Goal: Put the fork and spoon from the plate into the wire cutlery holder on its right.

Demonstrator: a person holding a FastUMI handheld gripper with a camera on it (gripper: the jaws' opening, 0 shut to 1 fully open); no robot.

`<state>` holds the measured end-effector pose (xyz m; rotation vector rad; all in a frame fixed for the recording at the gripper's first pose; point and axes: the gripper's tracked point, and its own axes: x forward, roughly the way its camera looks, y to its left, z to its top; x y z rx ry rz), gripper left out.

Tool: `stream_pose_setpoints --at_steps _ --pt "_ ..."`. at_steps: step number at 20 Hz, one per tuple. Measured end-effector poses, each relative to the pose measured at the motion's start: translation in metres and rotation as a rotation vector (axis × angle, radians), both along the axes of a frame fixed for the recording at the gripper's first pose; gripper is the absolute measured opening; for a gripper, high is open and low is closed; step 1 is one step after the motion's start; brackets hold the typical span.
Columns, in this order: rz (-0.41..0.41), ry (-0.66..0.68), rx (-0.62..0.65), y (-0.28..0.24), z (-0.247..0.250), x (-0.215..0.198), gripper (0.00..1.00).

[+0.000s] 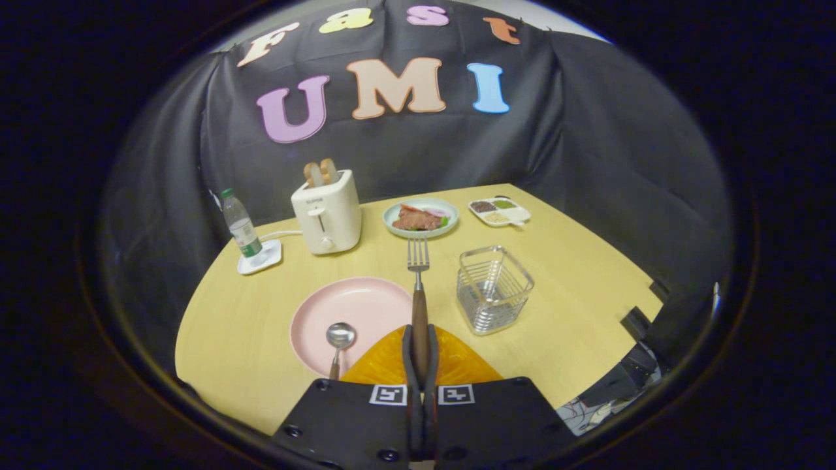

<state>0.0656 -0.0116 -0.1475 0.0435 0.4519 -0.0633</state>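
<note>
At the far left of the table (562,261) a bottle (240,225) with a green cap stands upright on a white coaster (260,258). Just to its right is a white toaster (326,212) with two slices of toast (321,173) sticking up from its slots; a white cord runs from it toward the coaster.

Nearer the gripper lies the pink plate (349,310). The spoon (339,343) rests on it, bowl pointing away, handle running back toward the fingers.

The gripper (420,356) is closed on the fork (418,287): both fingers (409,359) press the wooden handle between them. The fork points straight ahead, tines up and forward, over the plate's right rim.

Beyond the tines sits a green plate (392,219) holding meat (416,219). To its right is a small white divided tray (519,214) with fillings in its compartments.

Right of the pink plate and the fork, apart from both, the wire holder (493,288) stands upright on the table, with nothing visible inside it.
</note>
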Motion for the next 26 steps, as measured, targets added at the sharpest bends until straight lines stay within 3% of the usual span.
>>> stream_pose_setpoints --at_steps 4,7,15,26 --pt "-0.043 0.022 -0.063 -0.049 0.019 0.006 0.03" --pt "-0.049 0.104 -0.065 -0.069 0.007 0.003 0.03" --pt "0.018 0.389 -0.019 -0.081 -0.024 -0.005 0.03" --pt "0.109 0.716 -0.13 -0.094 -0.023 0.03 0.04"
